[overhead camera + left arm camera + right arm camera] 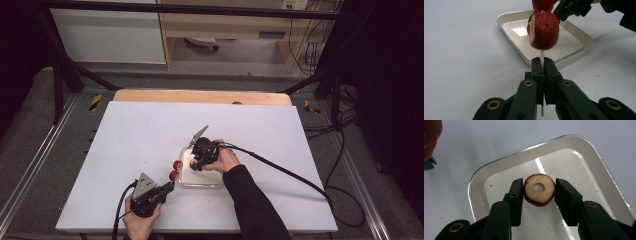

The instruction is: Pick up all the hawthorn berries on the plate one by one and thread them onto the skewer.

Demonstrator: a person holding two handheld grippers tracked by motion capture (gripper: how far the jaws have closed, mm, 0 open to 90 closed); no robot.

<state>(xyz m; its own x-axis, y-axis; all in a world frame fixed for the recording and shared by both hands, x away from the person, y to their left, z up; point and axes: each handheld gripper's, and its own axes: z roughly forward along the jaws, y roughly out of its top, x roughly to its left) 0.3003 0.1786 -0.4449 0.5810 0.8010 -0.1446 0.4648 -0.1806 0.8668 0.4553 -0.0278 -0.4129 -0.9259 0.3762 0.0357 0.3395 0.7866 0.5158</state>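
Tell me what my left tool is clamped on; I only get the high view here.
Observer: The left tool is shut on a thin wooden skewer, just below a red fruit piece threaded on it.
Operator: Now report the right tool.
Observer: The right tool has a pad against each side of a round fruit slice inside the white tray.
Operator: Describe that slice.
Observer: It has red skin, pale flesh and a hole cored through its middle, with the cut face towards the right gripper view's camera.
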